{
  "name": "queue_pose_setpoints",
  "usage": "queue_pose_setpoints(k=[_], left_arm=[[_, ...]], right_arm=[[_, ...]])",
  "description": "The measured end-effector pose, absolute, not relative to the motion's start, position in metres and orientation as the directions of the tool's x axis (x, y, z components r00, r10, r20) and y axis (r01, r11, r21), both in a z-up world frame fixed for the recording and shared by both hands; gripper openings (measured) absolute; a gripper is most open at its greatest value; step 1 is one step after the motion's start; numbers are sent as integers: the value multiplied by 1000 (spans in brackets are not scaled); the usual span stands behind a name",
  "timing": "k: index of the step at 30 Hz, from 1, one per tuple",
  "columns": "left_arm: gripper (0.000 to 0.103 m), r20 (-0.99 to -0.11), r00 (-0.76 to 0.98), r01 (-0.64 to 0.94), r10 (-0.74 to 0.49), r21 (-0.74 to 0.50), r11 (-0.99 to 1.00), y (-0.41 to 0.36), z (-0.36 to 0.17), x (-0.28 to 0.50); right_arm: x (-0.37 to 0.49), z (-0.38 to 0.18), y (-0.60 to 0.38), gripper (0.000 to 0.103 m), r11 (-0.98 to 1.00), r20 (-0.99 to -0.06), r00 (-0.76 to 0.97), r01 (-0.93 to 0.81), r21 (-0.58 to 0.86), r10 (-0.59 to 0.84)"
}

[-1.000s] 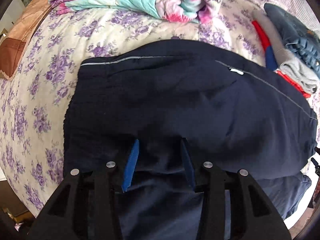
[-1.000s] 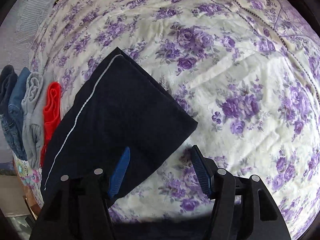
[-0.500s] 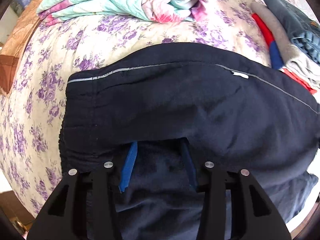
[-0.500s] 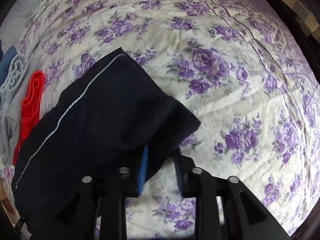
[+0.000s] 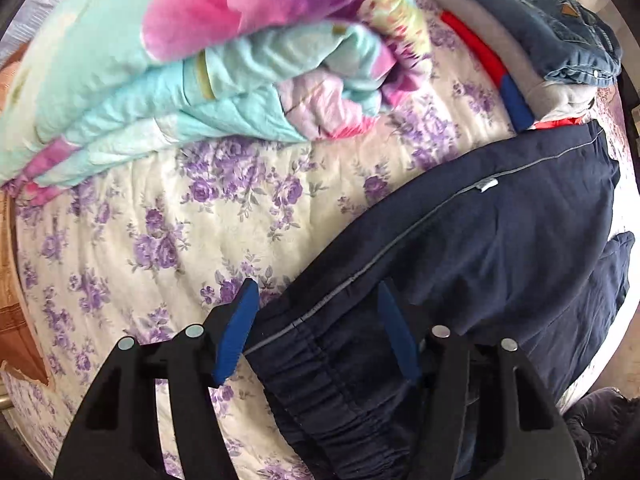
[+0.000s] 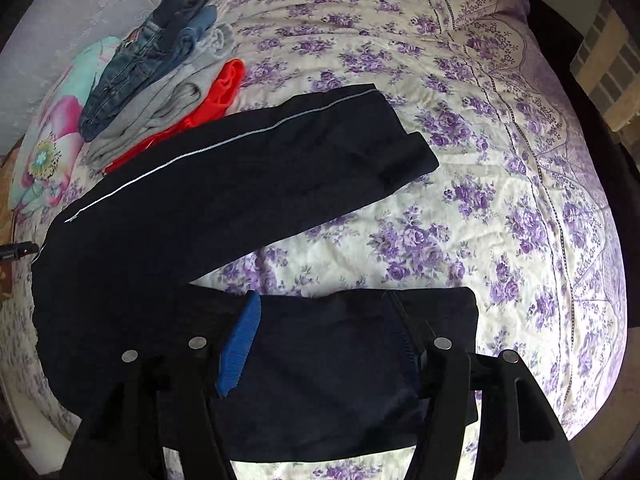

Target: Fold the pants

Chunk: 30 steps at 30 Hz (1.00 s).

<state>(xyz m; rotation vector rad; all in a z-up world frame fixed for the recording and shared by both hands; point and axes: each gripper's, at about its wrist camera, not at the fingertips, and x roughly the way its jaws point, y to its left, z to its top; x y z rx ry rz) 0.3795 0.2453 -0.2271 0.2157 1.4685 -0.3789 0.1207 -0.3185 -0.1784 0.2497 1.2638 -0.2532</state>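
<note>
Dark navy pants [image 6: 224, 196] with a thin grey side stripe lie spread on the flowered bedspread [image 6: 500, 160], the two legs apart in a V. My right gripper [image 6: 324, 320] is open over the near leg's end [image 6: 360, 360], fabric between the fingers but not clamped. In the left wrist view the waistband end [image 5: 340, 380] with its gathered elastic lies under my open left gripper [image 5: 316, 316], which straddles the stripe seam. Neither gripper holds cloth.
A stack of folded clothes, jeans, grey and red [image 6: 160, 80], lies just beyond the pants; it also shows in the left wrist view [image 5: 532, 40]. A folded pastel quilt [image 5: 180, 64] lies at the head of the bed. The bed edge is near my grippers.
Both grippers opened and let go of the pants. The upper layer they held has been laid out, so the legs now lie apart. The left view swung towards the quilt.
</note>
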Motion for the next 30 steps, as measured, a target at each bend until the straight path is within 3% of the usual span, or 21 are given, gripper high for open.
queue_pose_setpoints(k=[3, 7, 9, 10, 13, 15, 19, 24, 30], left_arm=[[60, -985, -24, 405, -172, -167, 899, 245, -248, 390], [62, -985, -39, 443, -168, -167, 881, 238, -265, 395], [48, -981, -12, 465, -194, -177, 867, 236, -260, 395], [22, -974, -10, 488, -226, -202, 849, 234, -255, 392], [14, -973, 29, 529, -230, -181, 829, 229, -240, 385], [13, -971, 56, 541, -231, -165, 825, 221, -236, 378], [13, -964, 99, 551, -247, -154, 821, 217, -226, 378], [13, -957, 132, 563, -258, -142, 814, 216, -228, 367], [13, -948, 148, 545, -281, -159, 823, 234, -226, 362]], right_arm=[[118, -167, -297, 63, 963, -955, 291, 267, 23, -58], [148, -159, -260, 63, 992, -946, 319, 126, -15, -55], [175, -157, -229, 63, 999, -944, 328, 11, 35, 29], [190, -156, -211, 63, 995, -940, 326, -59, 85, 100], [236, -146, -142, 63, 913, -896, 302, -344, 218, 327], [269, -147, -93, 63, 834, -894, 245, -511, 210, 375], [336, -178, -7, 63, 714, -949, 124, -689, 128, 290], [382, -229, 52, 63, 591, -991, 94, -806, -20, 95], [411, -271, 58, 63, 556, -999, -11, -831, -7, -30]])
